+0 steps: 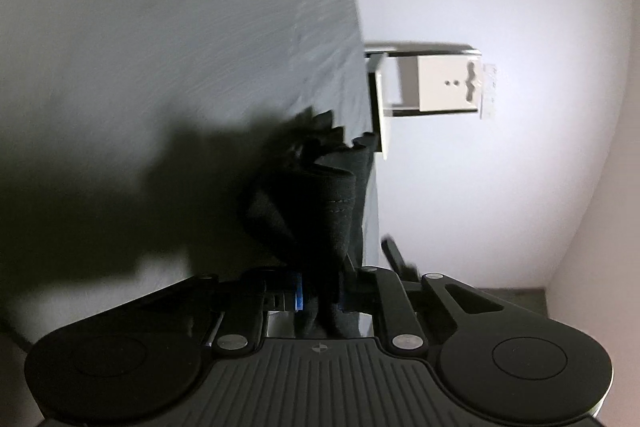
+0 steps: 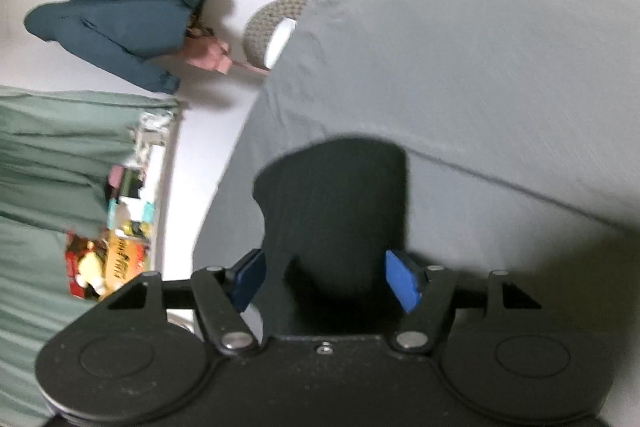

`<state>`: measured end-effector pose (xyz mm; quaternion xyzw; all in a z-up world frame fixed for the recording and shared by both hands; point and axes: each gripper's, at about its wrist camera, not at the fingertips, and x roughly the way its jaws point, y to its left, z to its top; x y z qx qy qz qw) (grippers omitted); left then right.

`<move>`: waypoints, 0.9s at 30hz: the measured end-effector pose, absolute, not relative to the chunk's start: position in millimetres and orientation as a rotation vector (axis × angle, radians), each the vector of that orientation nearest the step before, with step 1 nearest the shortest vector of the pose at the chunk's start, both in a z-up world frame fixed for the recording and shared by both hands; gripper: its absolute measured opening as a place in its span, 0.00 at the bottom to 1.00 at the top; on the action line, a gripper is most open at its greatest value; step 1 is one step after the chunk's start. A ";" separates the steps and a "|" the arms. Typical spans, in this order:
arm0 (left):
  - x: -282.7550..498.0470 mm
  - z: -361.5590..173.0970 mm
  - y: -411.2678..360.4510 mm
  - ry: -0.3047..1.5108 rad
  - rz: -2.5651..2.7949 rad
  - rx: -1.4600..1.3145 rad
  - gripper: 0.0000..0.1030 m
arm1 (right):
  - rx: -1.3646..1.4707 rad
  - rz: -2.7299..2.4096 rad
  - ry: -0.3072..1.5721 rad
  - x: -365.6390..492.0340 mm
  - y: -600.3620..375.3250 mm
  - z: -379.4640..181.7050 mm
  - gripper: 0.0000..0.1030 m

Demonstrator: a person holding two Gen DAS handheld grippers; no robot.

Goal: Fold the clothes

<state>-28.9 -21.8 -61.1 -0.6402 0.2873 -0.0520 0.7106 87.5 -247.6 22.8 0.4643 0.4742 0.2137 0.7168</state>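
Garment [image 1: 320, 203], black, pinched between the closed fingers of the left gripper [image 1: 318, 301]; a hemmed edge with visible stitching rises from the grip, and further folds bunch beyond it against the grey sheet [image 1: 180, 39]. Blue pads [image 1: 298, 297] show only as a thin strip beside the clamped cloth. Heavy shadow falls on the sheet to the left of the garment (both views are turned sideways, so the bed surface reads as a vertical plane). White shelf unit [image 1: 436, 83] stands against the wall past the bed's edge.

Right gripper [image 2: 334, 283] has its fingers spread wide, blue pads [image 2: 404, 281] well apart. Black cloth [image 2: 336, 211] lies between them, over the sheet [image 2: 480, 47]; whether either pad touches it cannot be told. Teal jacket [image 2: 120, 23] hangs on the wall, a woven basket [image 2: 272, 27] sits just beside the bed's edge, and a green curtain [image 2: 52, 155] partly covers shelves of coloured boxes [image 2: 112, 259].
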 end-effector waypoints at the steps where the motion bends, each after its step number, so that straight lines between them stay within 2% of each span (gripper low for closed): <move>1: -29.0 -56.7 -16.0 0.639 -0.107 -1.396 0.13 | 1.044 0.474 1.045 93.5 -243.6 19.4 0.64; 9: 2.2 -12.2 39.4 0.730 -0.071 -1.110 0.13 | 1.147 0.482 1.090 105.3 -214.1 -1.0 0.64; 15: 54.9 26.2 98.5 0.783 -0.165 -0.814 0.13 | 1.006 0.584 1.078 81.4 -218.4 23.7 0.64; 19: 103.0 35.2 141.5 0.937 -0.279 -0.655 0.13 | 0.910 0.643 1.080 59.7 -226.8 39.5 0.64; 22: 128.4 41.6 170.6 0.988 -0.271 -0.549 0.13 | 0.861 0.664 1.092 43.4 -232.3 47.1 0.65; 27: 148.2 57.3 225.1 0.962 -0.149 -0.462 0.13 | 0.865 0.669 1.119 22.1 -230.6 46.5 0.65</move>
